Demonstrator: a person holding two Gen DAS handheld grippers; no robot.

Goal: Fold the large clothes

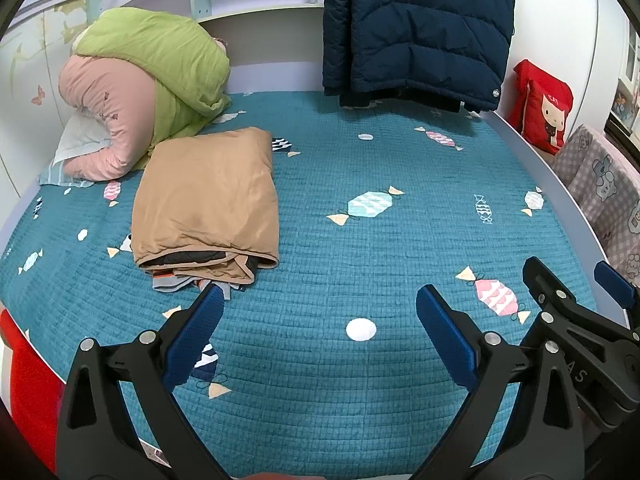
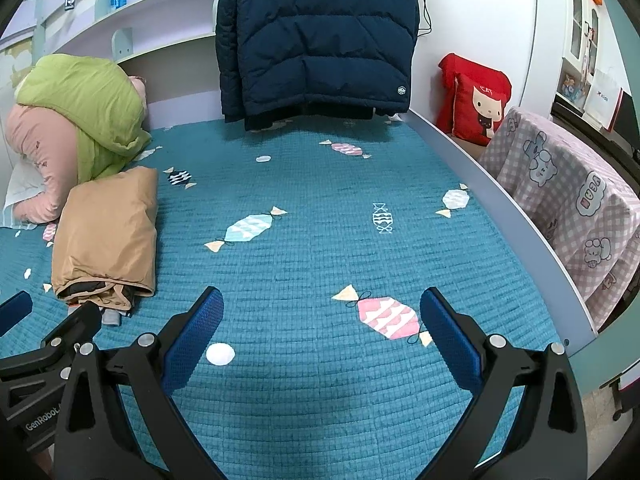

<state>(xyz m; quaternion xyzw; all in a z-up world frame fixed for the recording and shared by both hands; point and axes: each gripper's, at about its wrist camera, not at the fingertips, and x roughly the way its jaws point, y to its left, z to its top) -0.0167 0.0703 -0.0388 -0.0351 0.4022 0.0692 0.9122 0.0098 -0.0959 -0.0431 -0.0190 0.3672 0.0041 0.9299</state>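
Both grippers hover low over the teal candy-print bedspread (image 1: 320, 240), side by side; the left gripper (image 1: 320, 312) and the right gripper (image 2: 322, 316) each have jaws spread wide and empty. Ahead and left lies a tan folded garment (image 1: 208, 200), its long axis running away from the jaws, nearer the left gripper; a navy puffer jacket (image 2: 316, 36) hangs at the far end of the bed, straight ahead, probably the next piece to fold.

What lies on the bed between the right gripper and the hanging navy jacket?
Only bare teal bedspread with candy prints lies between the right gripper and the navy puffer jacket, as the right wrist view shows. The folded tan garment lies off to the side.
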